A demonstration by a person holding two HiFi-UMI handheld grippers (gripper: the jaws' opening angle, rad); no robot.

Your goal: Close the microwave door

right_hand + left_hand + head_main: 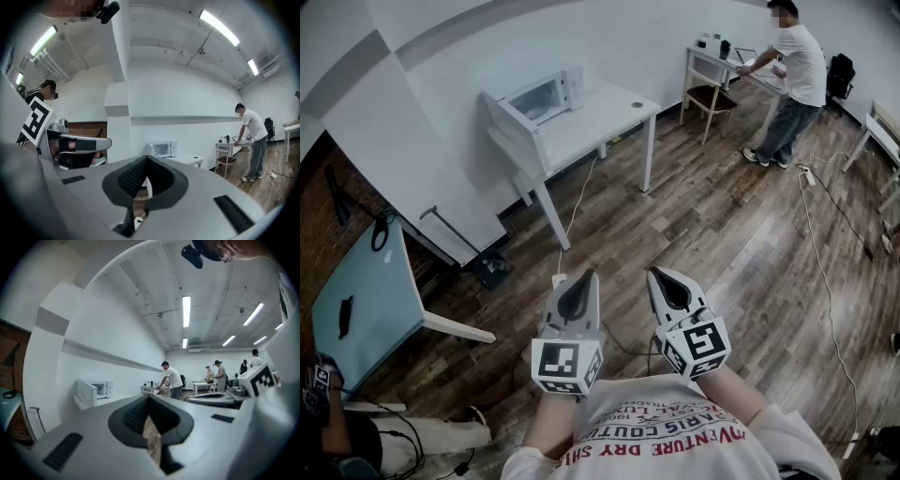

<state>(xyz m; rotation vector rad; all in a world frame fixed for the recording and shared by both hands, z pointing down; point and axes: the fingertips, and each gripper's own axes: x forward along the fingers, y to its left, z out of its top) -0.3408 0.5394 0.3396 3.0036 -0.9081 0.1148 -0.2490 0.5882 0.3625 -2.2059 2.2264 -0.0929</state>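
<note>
White and boxy, the microwave oven [546,97] sits at eleven o'clock on a long white table [609,117], its door [510,129] swung wide open over the table's left end. At six o'clock the left gripper [580,279] and, just beside it, the right gripper [664,279] each have jaws pressed together on nothing, well apart from the door. A white cable [575,211] trails over the wooden floor between. Walking across could snag it, and a hard shove might slide the oven.
</note>
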